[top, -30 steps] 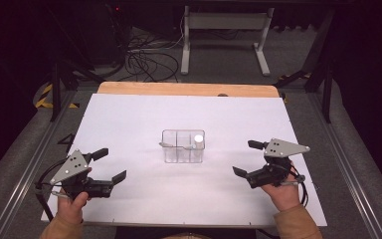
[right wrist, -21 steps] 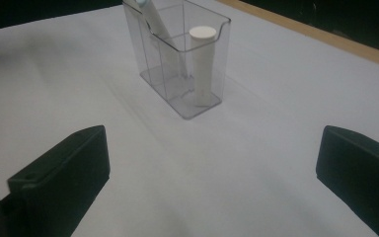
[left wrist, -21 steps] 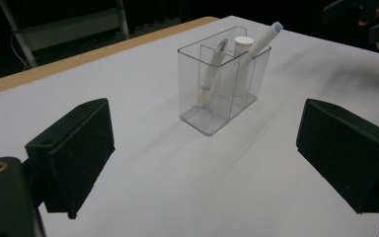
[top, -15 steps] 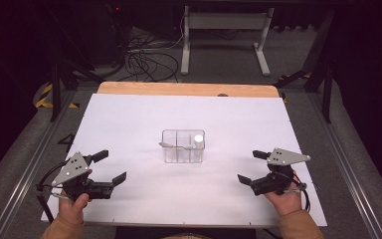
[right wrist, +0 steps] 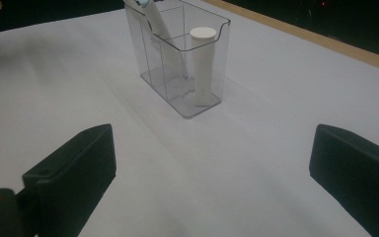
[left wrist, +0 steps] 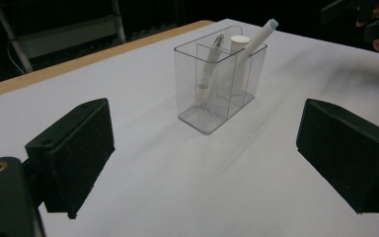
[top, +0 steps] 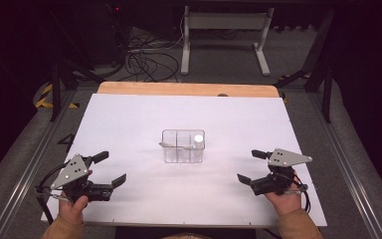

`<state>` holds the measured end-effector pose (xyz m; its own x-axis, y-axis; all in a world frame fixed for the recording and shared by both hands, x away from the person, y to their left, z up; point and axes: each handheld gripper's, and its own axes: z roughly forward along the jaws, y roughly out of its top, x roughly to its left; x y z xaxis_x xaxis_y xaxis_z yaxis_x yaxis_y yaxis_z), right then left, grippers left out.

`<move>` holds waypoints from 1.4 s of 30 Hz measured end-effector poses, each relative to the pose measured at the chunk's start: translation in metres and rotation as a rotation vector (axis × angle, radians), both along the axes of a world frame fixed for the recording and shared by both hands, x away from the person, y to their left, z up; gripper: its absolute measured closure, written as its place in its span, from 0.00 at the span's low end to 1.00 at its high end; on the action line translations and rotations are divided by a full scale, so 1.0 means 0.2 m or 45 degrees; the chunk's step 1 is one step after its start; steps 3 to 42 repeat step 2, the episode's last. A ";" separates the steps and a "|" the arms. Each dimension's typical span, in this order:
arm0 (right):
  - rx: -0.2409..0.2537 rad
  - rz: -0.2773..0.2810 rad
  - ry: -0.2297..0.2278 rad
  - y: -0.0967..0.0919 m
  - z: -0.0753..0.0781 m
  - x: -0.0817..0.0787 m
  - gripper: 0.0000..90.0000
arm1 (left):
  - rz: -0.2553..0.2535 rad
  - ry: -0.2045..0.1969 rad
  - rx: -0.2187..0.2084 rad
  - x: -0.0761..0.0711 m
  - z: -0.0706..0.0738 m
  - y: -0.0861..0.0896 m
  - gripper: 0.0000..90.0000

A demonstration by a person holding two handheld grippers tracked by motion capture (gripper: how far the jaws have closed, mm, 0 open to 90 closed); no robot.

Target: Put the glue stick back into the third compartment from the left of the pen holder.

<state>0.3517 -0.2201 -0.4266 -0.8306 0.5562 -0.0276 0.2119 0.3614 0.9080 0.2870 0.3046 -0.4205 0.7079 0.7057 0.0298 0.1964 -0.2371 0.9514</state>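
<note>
A clear plastic organiser box (top: 183,146) with compartments stands mid-table; it appears closer in the left gripper view (left wrist: 220,81) and the right gripper view (right wrist: 183,59). Inside it, a white pen (left wrist: 208,69) leans, a white cylinder (right wrist: 202,64) stands upright, and a long white tube (left wrist: 259,35) sticks out over the rim. My left gripper (top: 104,168) rests at the near left of the table, open and holding nothing. Over at the near right, my right gripper (top: 251,166) is also open and holds nothing. Both point toward the box from a distance.
The white table top (top: 129,124) has a wooden strip (top: 186,89) along its far edge. Beyond it lie a tangle of cables (top: 144,59) on the floor and a metal stand (top: 224,30). Rails run along both table sides.
My right gripper has drawn back toward the near edge and a little to the right. My left gripper has barely shifted.
</note>
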 end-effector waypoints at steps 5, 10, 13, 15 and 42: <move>-0.003 0.004 -0.005 0.00 0.00 0.00 0.05 | 0.006 0.008 0.006 0.00 0.00 0.00 0.09; -0.003 0.004 -0.005 0.00 0.00 0.00 0.05 | 0.006 0.008 0.006 0.00 0.00 0.00 0.09; -0.003 0.004 -0.005 0.00 0.00 0.00 0.05 | 0.006 0.008 0.006 0.00 0.00 0.00 0.09; -0.003 0.004 -0.005 0.00 0.00 0.00 0.05 | 0.006 0.008 0.006 0.00 0.00 0.00 0.09; -0.003 0.004 -0.005 0.00 0.00 0.00 0.05 | 0.006 0.008 0.006 0.00 0.00 0.00 0.09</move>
